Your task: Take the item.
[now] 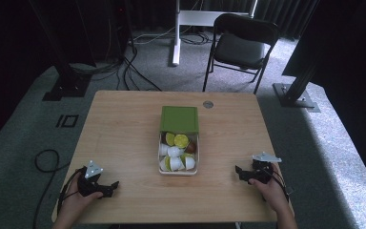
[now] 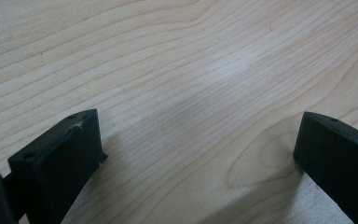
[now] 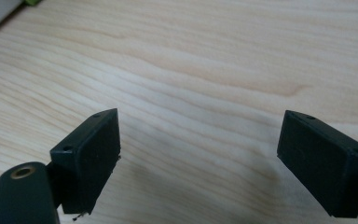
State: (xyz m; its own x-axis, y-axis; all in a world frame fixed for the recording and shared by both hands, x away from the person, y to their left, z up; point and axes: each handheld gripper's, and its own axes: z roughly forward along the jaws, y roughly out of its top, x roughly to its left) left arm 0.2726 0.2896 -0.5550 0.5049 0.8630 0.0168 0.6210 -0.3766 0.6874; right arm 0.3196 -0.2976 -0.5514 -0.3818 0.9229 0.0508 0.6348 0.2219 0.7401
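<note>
Overhead, both wide-open, empty claws, left [image 1: 112,185] and right [image 1: 238,170], flank the capsule box [image 1: 178,171].

Dim, soft overhead light; dark surroundings, faint table [image 1: 124,119] sheen

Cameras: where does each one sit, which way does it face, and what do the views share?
High view: above the person's side, looking forward and down on the table, box and green lid; both hands, left gripper and right gripper show.
Left gripper view: on the left gripper, looking along its open fingers at bare wood.
Right gripper view: on the right gripper, open fingers over wood.
Shared: the tabletop, in every view.
</note>
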